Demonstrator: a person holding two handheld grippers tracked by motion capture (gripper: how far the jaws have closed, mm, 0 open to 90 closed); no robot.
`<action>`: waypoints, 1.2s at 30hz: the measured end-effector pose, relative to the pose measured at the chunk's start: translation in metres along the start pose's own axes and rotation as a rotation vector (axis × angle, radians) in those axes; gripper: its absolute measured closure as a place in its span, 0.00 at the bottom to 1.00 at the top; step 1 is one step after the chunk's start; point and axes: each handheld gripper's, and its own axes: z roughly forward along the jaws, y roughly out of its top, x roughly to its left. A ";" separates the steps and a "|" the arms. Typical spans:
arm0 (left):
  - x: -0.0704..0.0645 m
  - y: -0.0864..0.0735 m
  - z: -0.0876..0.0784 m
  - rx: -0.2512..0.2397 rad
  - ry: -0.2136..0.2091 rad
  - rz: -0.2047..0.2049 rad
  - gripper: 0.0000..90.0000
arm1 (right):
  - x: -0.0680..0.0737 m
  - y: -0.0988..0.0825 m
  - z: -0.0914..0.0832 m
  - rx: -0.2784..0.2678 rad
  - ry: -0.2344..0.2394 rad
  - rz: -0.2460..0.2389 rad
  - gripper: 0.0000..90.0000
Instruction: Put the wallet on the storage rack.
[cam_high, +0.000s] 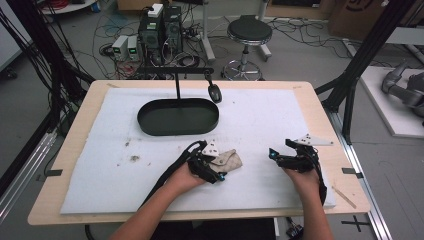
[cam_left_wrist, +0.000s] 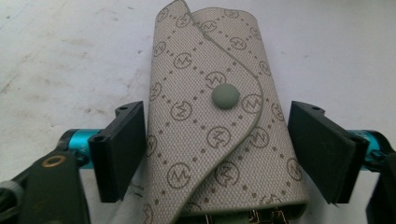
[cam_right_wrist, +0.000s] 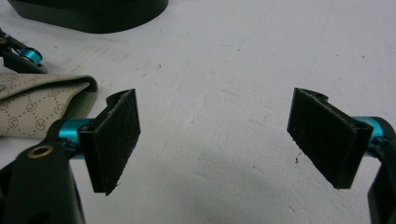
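Observation:
A beige pouch (cam_high: 230, 159) with a monogram pattern and a snap button lies flat on the white mat (cam_high: 260, 115). My left gripper (cam_high: 220, 167) stands open around the pouch (cam_left_wrist: 210, 116). Its left pad (cam_left_wrist: 122, 149) is at the pouch's edge, and a small gap separates the right pad (cam_left_wrist: 322, 149) from the pouch. Metal clips peek out at the pouch's near end. To the right, my right gripper (cam_high: 277, 157) hovers open over bare mat. Nothing sits between the jaws of the right gripper (cam_right_wrist: 215, 140), and the pouch (cam_right_wrist: 37, 107) lies off to their left.
A black oval tray (cam_high: 178, 116) stands behind the pouch, with a black stand and its hanging head (cam_high: 214, 92) at the tray's far side. Dirt specks (cam_high: 134, 158) mark the mat at left. Beyond the table are a stool (cam_high: 248, 35) and cables.

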 end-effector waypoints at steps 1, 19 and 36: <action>0.000 0.000 -0.001 -0.004 0.002 -0.006 0.28 | 0.000 0.000 0.000 0.000 -0.001 -0.001 0.20; 0.026 -0.002 -0.041 -0.049 0.079 -0.051 0.38 | 0.002 0.000 0.002 0.008 0.004 -0.006 0.20; 0.078 -0.009 -0.090 -0.094 0.163 -0.136 0.39 | 0.003 0.000 0.003 0.017 0.008 -0.011 0.20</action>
